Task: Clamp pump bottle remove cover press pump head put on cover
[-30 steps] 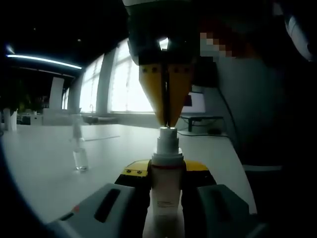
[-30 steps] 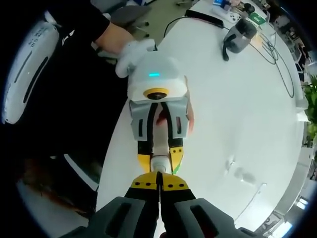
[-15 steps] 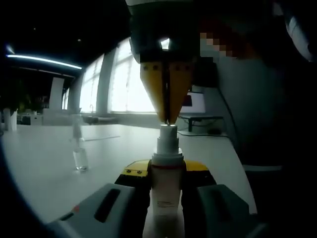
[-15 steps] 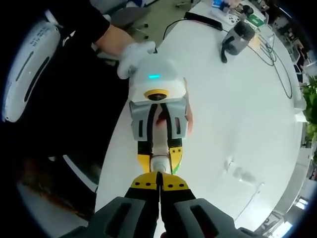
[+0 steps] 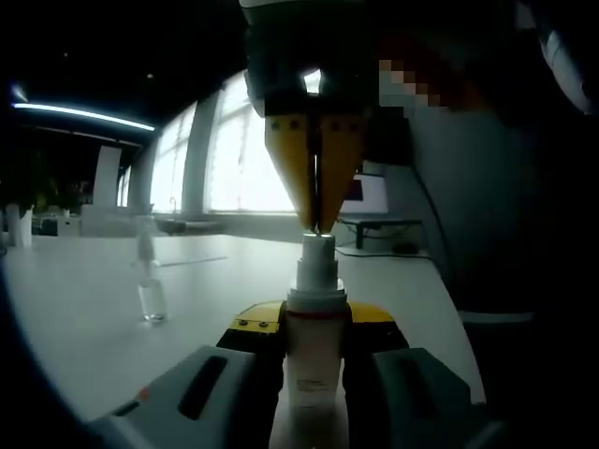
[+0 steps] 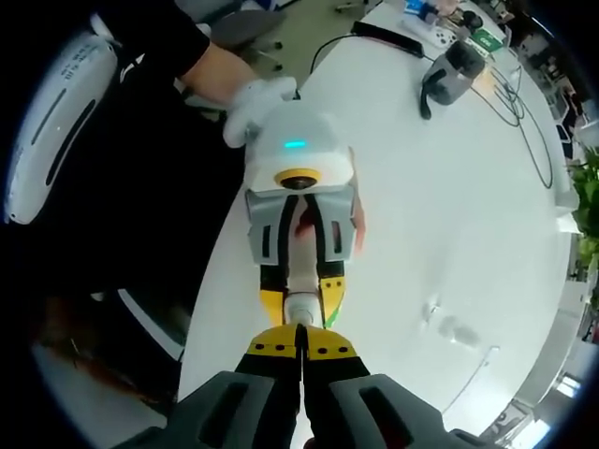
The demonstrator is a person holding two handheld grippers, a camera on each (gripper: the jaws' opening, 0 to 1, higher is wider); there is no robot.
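Observation:
The white pump bottle (image 5: 315, 360) stands upright between the yellow-tipped jaws of my left gripper (image 5: 315, 323), which is shut on its body. Its pump head (image 5: 316, 251) is uncovered. My right gripper (image 5: 316, 223) comes down from above, shut, its yellow tips resting on top of the pump head. In the right gripper view, my right gripper (image 6: 301, 348) points straight down at the pump head (image 6: 300, 309), with the left gripper (image 6: 301, 301) clamped on the bottle below. The clear cover (image 5: 150, 292) stands on the table off to the left, also visible as the clear cover (image 6: 445, 324).
The white table (image 6: 440, 215) runs away from the bottle. At its far end lie a grey device (image 6: 451, 67) and cables (image 6: 524, 103). A person's gloved hand (image 6: 255, 94) holds the left gripper. Bright windows (image 5: 234, 159) and a monitor (image 5: 370, 195) stand behind.
The right gripper's tips have risen very slightly and the pump head has come up with them. The bottle and left gripper have stayed put.

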